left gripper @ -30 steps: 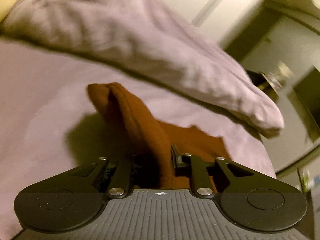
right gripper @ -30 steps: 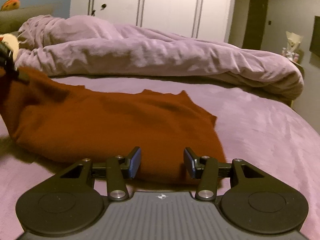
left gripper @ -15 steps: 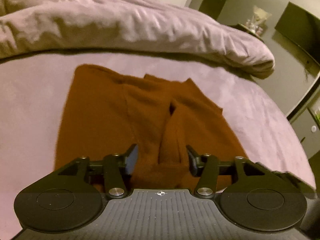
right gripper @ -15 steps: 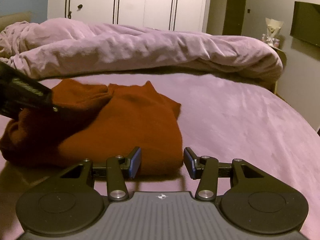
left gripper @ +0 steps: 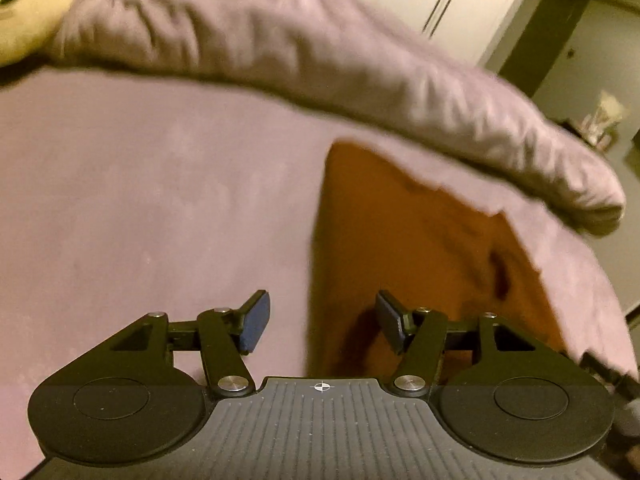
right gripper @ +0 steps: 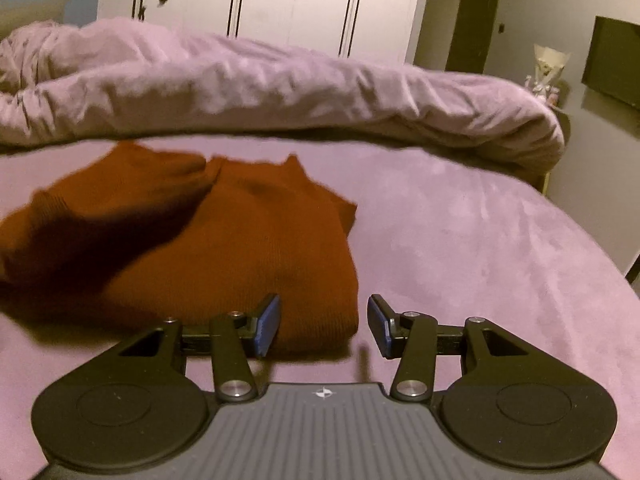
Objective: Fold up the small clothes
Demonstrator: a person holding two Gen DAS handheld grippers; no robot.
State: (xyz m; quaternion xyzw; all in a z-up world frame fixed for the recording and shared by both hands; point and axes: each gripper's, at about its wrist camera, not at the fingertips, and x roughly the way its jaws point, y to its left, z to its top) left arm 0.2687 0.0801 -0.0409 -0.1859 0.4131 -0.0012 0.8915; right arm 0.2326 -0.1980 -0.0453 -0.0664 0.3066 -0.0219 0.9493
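Note:
A rust-brown knitted garment (right gripper: 224, 236) lies folded on the purple bed sheet (right gripper: 480, 240), one flap laid over its left half. In the left wrist view the same garment (left gripper: 420, 240) fills the right of the picture. My left gripper (left gripper: 320, 326) hovers over the garment's left edge; its jaws are opening and nothing is pinched between them. My right gripper (right gripper: 324, 326) stands open just above the garment's near right corner, its pads clear of the cloth.
A bunched lilac duvet (right gripper: 260, 84) runs across the back of the bed. A pale plush toy (left gripper: 24, 8) sits at the far left. White wardrobe doors (right gripper: 280, 0) stand behind. The bed's right edge (right gripper: 608, 248) drops off to the floor.
My left gripper let go of the brown cloth it had lifted, opened, and swung left and down. The flap now lies flat on the garment. The right gripper barely moved.

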